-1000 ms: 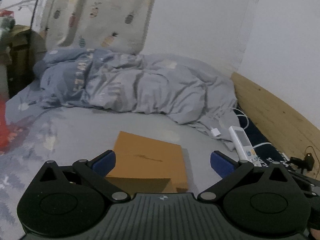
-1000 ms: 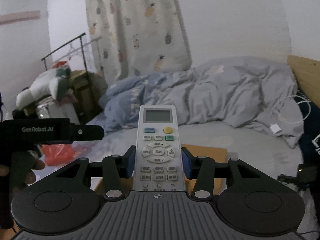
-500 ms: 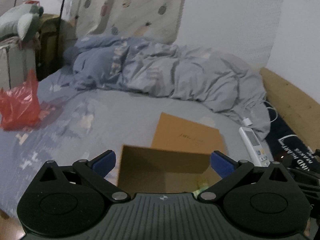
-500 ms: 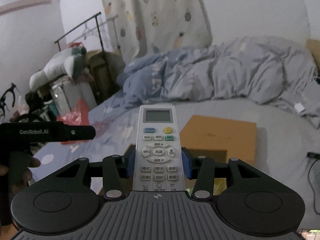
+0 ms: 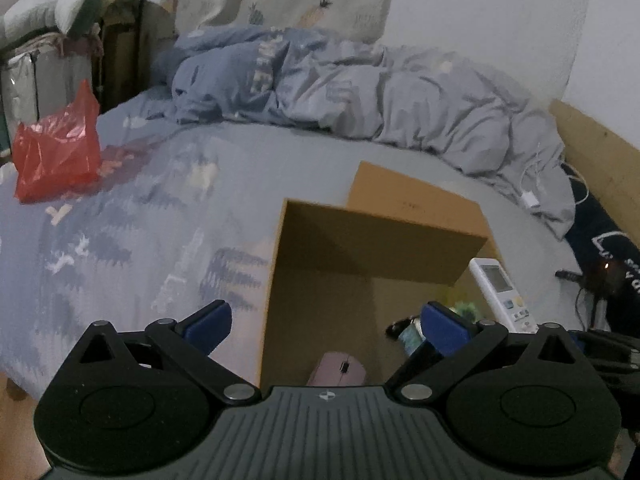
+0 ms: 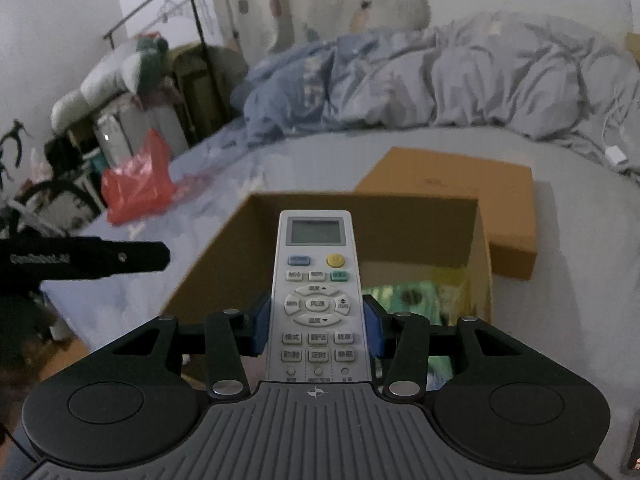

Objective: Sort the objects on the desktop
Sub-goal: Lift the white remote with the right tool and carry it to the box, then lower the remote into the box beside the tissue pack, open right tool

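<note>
My right gripper [image 6: 316, 330] is shut on a white remote control [image 6: 316, 292] and holds it above the near edge of an open cardboard box [image 6: 224, 240]. The same remote [image 5: 500, 294] shows at the right of the left wrist view. My left gripper [image 5: 326, 322] is open and empty, over the open box [image 5: 380, 248]. Inside the box lie a pink mouse [image 5: 340, 370], a small dark item [image 5: 404, 328] and green and yellow packets [image 6: 408, 296].
The box sits on a bed with a grey-blue sheet [image 5: 160, 216]. Its flat cardboard lid [image 6: 460, 192] lies behind it. A rumpled duvet [image 5: 360, 92] fills the back. A red plastic bag [image 5: 60, 148] lies at the left. A white charger cable [image 5: 532, 196] and a wooden headboard [image 5: 600, 160] are at the right.
Both grippers have moved back and up, tilting down over the box, so its open inside and contents now show. The right gripper still holds the remote.
</note>
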`<action>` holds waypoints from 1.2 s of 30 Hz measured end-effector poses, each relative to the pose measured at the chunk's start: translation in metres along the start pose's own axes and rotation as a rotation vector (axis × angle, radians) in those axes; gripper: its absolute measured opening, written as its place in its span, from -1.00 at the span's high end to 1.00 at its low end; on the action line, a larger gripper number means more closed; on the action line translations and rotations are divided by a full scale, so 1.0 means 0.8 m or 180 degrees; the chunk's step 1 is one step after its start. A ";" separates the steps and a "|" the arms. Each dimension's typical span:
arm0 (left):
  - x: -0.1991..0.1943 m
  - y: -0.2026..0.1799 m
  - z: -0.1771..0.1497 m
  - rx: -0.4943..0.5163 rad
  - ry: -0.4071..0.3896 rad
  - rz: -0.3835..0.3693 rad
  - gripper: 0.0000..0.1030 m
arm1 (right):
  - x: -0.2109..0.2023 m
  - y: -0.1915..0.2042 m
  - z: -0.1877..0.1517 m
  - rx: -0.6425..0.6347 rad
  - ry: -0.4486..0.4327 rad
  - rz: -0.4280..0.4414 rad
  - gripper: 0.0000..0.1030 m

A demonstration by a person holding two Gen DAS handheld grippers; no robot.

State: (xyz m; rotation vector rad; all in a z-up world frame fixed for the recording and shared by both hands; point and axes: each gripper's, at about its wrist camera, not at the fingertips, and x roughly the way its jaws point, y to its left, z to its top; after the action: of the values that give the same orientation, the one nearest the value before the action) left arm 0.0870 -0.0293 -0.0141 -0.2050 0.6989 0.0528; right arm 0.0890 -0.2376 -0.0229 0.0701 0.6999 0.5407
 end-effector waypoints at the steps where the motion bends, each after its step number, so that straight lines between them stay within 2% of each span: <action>1: 0.002 0.001 -0.005 0.0006 0.0014 0.0003 -1.00 | 0.005 0.000 -0.006 -0.0007 0.0040 -0.0002 0.02; 6: 0.008 0.002 -0.022 0.0074 0.0103 -0.0047 -1.00 | 0.033 0.000 -0.028 -0.0049 0.0214 -0.0053 0.03; 16: 0.026 0.003 -0.047 0.0193 0.0202 -0.0123 -1.00 | 0.071 0.005 -0.039 -0.0237 0.0279 -0.0373 0.02; 26: 0.037 0.005 -0.049 0.0143 0.0230 -0.0105 -1.00 | 0.074 0.005 -0.042 -0.0362 0.0291 -0.0528 0.01; 36: 0.035 0.005 -0.049 0.0154 0.0223 -0.0090 -1.00 | 0.066 0.004 -0.043 -0.0316 0.0325 -0.0515 -0.01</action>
State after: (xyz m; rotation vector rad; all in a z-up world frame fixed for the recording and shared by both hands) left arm 0.0828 -0.0337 -0.0624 -0.1708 0.7662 0.0017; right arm 0.0994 -0.2127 -0.0803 -0.1069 0.7698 0.4251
